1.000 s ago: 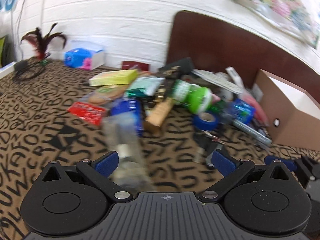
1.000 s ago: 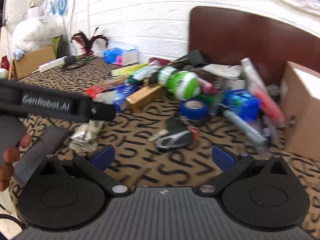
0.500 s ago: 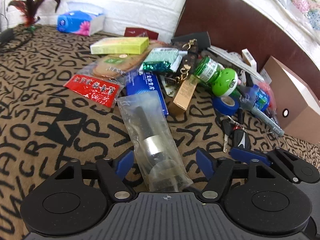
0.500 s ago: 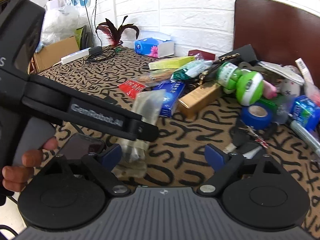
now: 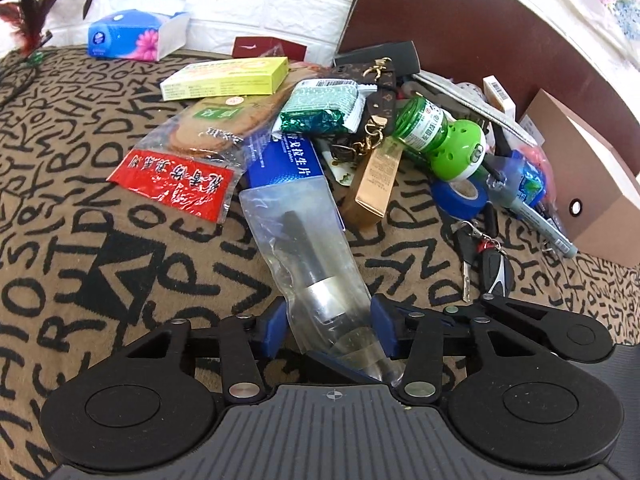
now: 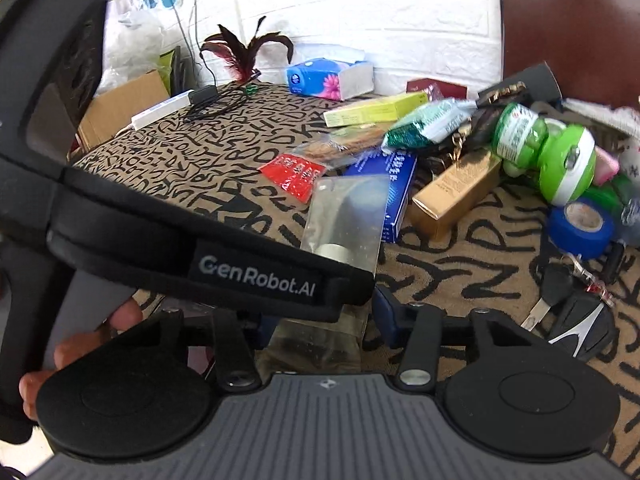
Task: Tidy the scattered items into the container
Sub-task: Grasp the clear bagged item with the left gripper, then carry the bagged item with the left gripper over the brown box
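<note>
A clear plastic bag with a dark cylinder inside (image 5: 308, 248) lies on the letter-patterned cloth. My left gripper (image 5: 330, 330) has its blue pads on both sides of the bag's near end, closed against it. In the right wrist view the same bag (image 6: 344, 216) runs between the fingers of my right gripper (image 6: 320, 320), which also press its near end; the left gripper's body crosses that view. The brown cardboard box (image 5: 580, 176) stands at the far right. A pile of scattered items lies behind the bag.
The pile holds a blue box (image 5: 286, 160), a red packet (image 5: 176, 184), a gold box (image 5: 376, 184), a green bottle (image 5: 440, 136), a blue tape roll (image 5: 460, 196) and keys (image 5: 486, 264). A tissue box (image 5: 136, 34) sits by the wall.
Both grippers have moved in on the clear bag and narrowed from wide open until their pads meet the bag's near end.
</note>
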The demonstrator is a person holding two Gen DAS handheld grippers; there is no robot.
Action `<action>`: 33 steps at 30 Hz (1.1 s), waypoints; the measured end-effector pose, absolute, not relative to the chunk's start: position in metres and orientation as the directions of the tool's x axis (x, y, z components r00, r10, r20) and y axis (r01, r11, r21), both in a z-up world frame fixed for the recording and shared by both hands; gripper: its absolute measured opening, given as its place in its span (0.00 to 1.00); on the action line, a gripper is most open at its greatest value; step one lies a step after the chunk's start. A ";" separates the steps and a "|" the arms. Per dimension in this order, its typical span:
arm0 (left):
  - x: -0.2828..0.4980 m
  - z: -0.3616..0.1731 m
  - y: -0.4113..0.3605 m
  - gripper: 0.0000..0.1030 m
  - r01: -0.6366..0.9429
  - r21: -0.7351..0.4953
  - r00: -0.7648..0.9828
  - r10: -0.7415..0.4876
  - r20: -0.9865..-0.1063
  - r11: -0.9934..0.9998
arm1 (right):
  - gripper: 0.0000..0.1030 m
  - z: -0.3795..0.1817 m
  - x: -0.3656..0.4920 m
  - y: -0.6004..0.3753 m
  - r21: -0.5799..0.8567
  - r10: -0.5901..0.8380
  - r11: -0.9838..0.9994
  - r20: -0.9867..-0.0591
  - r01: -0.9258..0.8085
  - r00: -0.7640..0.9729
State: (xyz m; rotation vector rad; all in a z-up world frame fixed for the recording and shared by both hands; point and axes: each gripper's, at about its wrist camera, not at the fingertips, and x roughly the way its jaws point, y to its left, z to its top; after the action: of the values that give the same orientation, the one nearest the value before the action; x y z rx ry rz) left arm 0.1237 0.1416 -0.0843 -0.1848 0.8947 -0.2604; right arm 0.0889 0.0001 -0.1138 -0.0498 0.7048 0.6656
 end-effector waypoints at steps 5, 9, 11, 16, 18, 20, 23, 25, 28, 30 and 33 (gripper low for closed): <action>0.126 -0.084 0.140 0.54 0.149 -0.279 0.585 -0.313 -0.749 0.948 | 0.49 -0.116 0.092 -0.007 0.209 0.560 0.794 -0.617 -0.571 0.553; 0.124 -0.084 0.134 0.61 0.146 -0.291 0.577 -0.320 -0.751 0.946 | 0.46 -0.113 0.090 -0.016 0.219 0.557 0.797 -0.628 -0.563 0.543; 0.123 -0.084 0.126 0.54 0.160 -0.292 0.571 -0.330 -0.752 0.943 | 0.46 -0.112 0.088 -0.022 0.230 0.550 0.806 -0.631 -0.545 0.547; 0.119 -0.082 0.100 0.48 0.195 -0.300 0.550 -0.357 -0.755 0.934 | 0.44 -0.108 0.079 -0.046 0.239 0.523 0.832 -0.637 -0.500 0.566; 0.117 -0.081 0.087 0.48 0.210 -0.316 0.537 -0.379 -0.754 0.925 | 0.44 -0.106 0.074 -0.059 0.240 0.509 0.845 -0.633 -0.478 0.583; 0.116 -0.079 0.072 0.48 0.234 -0.319 0.528 -0.395 -0.751 0.918 | 0.42 -0.103 0.068 -0.073 0.230 0.490 0.859 -0.629 -0.458 0.604; 0.113 -0.073 0.045 0.47 0.275 -0.314 0.523 -0.416 -0.744 0.909 | 0.37 -0.098 0.061 -0.098 0.216 0.457 0.881 -0.617 -0.420 0.641; 0.113 -0.067 0.027 0.46 0.302 -0.319 0.516 -0.436 -0.737 0.898 | 0.36 -0.092 0.057 -0.118 0.214 0.437 0.894 -0.603 -0.393 0.667; 0.116 -0.058 -0.003 0.47 0.344 -0.326 0.507 -0.467 -0.725 0.880 | 0.35 -0.083 0.052 -0.143 0.205 0.406 0.912 -0.580 -0.356 0.706; 0.116 -0.050 -0.024 0.47 0.375 -0.320 0.507 -0.482 -0.714 0.870 | 0.35 -0.077 0.050 -0.160 0.197 0.382 0.923 -0.561 -0.330 0.735; 0.119 -0.034 -0.057 0.47 0.423 -0.309 0.512 -0.506 -0.694 0.852 | 0.35 -0.065 0.050 -0.188 0.190 0.348 0.937 -0.525 -0.292 0.777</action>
State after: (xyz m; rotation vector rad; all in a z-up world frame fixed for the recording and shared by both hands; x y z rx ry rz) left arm 0.1192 -0.0566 -0.0340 -0.1047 0.8694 -0.5599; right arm 0.0496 -0.1876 -0.0653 0.1001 0.5873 0.3466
